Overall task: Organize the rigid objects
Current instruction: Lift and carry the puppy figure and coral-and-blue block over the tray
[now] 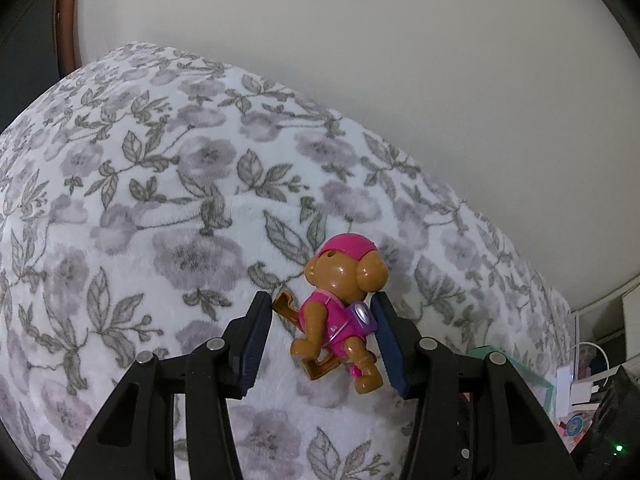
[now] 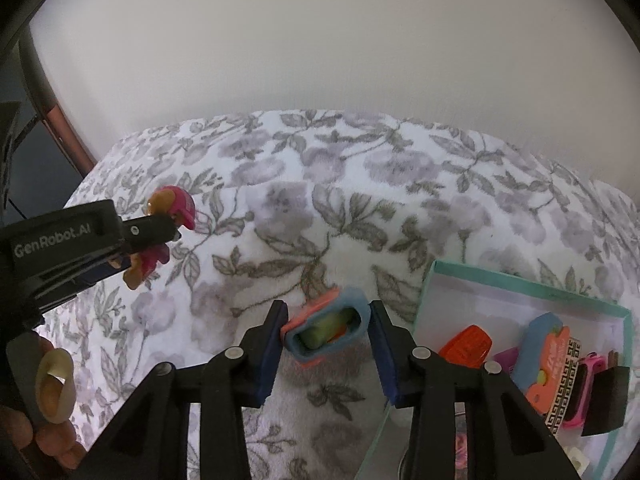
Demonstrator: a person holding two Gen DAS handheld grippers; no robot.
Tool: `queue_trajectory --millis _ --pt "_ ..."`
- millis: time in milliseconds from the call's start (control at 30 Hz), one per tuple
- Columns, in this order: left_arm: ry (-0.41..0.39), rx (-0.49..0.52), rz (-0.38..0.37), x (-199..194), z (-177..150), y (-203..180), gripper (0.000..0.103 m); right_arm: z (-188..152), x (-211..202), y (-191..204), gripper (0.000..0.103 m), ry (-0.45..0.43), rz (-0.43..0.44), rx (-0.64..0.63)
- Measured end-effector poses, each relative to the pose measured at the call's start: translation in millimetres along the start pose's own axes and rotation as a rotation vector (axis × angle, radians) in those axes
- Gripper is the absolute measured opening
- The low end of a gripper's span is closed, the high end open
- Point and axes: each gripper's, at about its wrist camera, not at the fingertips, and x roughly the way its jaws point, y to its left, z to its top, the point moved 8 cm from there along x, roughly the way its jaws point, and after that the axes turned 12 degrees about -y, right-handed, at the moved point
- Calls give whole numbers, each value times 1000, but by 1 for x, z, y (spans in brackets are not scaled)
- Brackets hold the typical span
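Nearest the right-hand camera, the right gripper [image 2: 328, 330] has its jaws set either side of a small blue and coral toy [image 2: 325, 328]. Whether the pads press it or merely flank it cannot be told; a narrow gap seems to show on each side. The toy rests on the floral blanket [image 2: 360, 184]. Risk: the pile is soft, so a downward push may sink or tip the toy before the jaws close, leaving a grip on one corner only.

Just to the right sits the teal box [image 2: 520, 282], already holding several small items. Risk: a dropped piece could strike the box wall and bounce out, or land on what lies inside.

Farther off, to the left, the left gripper [image 1: 320, 334] has its jaws open around a toy dog figure [image 1: 342, 312]. One pad touches the dog's backpack side; the other stands clear of it. Risk: a one-sided contact may twist the glossy plastic figure as the jaws close, and it could slip out onto the blanket.
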Motion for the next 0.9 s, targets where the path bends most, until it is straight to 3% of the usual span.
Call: queue_trajectory --millis 67,467,600,900 --pt "-4 3 -1 -1 1 -1 53 1 0 0 35 0 0 -3" --pt "9 4 -6 1 -2 -2 53 -5 6 2 35 20 -8 -26" --pt "8 3 -5 1 -2 -2 53 -14 17 2 25 44 -11 -24" --pt "12 9 -10 2 -3 -2 53 -13 16 2 24 32 -12 -20"
